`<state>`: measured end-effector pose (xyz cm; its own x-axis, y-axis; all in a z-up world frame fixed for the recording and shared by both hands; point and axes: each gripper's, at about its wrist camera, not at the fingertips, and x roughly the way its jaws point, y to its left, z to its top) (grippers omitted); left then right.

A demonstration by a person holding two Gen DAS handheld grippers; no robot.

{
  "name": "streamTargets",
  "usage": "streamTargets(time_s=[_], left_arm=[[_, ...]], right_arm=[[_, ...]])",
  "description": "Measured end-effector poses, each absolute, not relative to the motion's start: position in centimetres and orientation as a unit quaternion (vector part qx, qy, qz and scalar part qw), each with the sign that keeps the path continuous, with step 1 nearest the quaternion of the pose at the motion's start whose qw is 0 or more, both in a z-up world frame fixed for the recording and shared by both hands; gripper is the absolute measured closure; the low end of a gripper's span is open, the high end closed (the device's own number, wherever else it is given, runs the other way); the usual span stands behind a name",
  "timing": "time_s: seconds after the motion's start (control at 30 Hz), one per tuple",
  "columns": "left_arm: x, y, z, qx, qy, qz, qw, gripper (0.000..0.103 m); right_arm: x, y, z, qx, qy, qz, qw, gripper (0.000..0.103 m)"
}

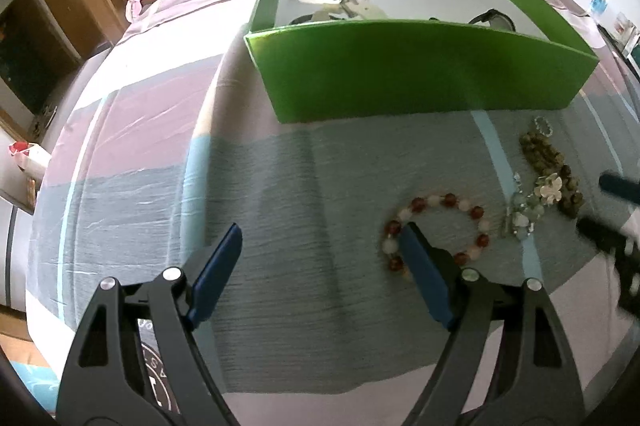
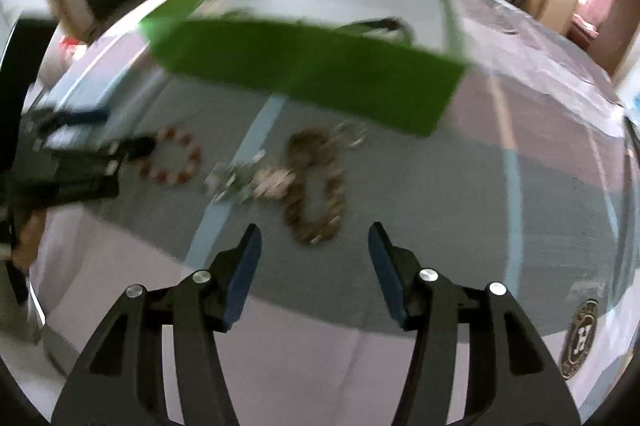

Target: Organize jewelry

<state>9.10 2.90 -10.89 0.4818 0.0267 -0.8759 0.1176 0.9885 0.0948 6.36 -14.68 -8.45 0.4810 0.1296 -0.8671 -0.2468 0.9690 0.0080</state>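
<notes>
1. An open green cardboard box (image 1: 420, 74) with a white floor sits on a bed covered by a striped sheet of grey-blue, pink and white bands (image 1: 160, 154). Inside it lie pale pieces and dark-framed items, too hidden by the near wall to name.
2. The jewelry lies on the grey-blue band in front of the box, outside it.
3. A round bracelet of red and white beads (image 1: 436, 234) lies nearest the left gripper (image 1: 322, 240), whose blue-padded jaws are spread wide with nothing between them; its right finger overlaps the bracelet's near-left edge in the left wrist view.
4. To the right of that bracelet lies a small cluster of pale green and clear beads (image 1: 520, 216), then a long loop of brown-olive beads (image 1: 554, 166) with a white flower-shaped piece (image 1: 552, 188) on it.
5. The right gripper (image 2: 316, 240) hangs above the sheet, jaws spread and empty, the brown-olive loop just ahead; this view is blurred.
</notes>
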Motion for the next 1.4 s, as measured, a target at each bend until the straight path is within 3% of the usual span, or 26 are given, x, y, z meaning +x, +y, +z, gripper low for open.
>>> streamTargets(time_s=[0.2,0.47,0.53,0.6,0.67,0.73,1.4], left_arm=[[8.8,2.0,-10.6,0.070,0.502,-0.045,0.861,0.022],[9.3,2.2,-11.3,0.066,0.510,-0.044,0.857,0.023],[9.3,2.2,-11.2,0.064,0.508,-0.044,0.858,0.029],[9.3,2.3,-11.0,0.062,0.505,-0.047,0.859,0.049],[9.3,2.4,-10.9,0.061,0.506,-0.045,0.859,0.054],[9.2,2.7,-10.9,0.057,0.507,-0.039,0.859,0.054],[8.7,2.4,-10.6,0.058,0.507,-0.041,0.859,0.053]], right_arm=[[8.1,-15.2,-9.3,-0.046,0.496,0.075,0.864,0.066],[7.9,-14.8,-10.1,-0.042,0.504,0.095,0.857,0.067],[8.0,-14.8,-10.3,-0.041,0.508,0.097,0.855,0.067],[7.8,-14.5,-10.4,-0.051,0.507,0.095,0.855,0.068],[7.6,-14.6,-10.4,-0.050,0.510,0.098,0.853,0.076],[7.3,-14.8,-10.3,-0.054,0.514,0.097,0.851,0.082],[6.6,-16.3,-10.4,-0.026,0.526,0.090,0.845,0.081]])
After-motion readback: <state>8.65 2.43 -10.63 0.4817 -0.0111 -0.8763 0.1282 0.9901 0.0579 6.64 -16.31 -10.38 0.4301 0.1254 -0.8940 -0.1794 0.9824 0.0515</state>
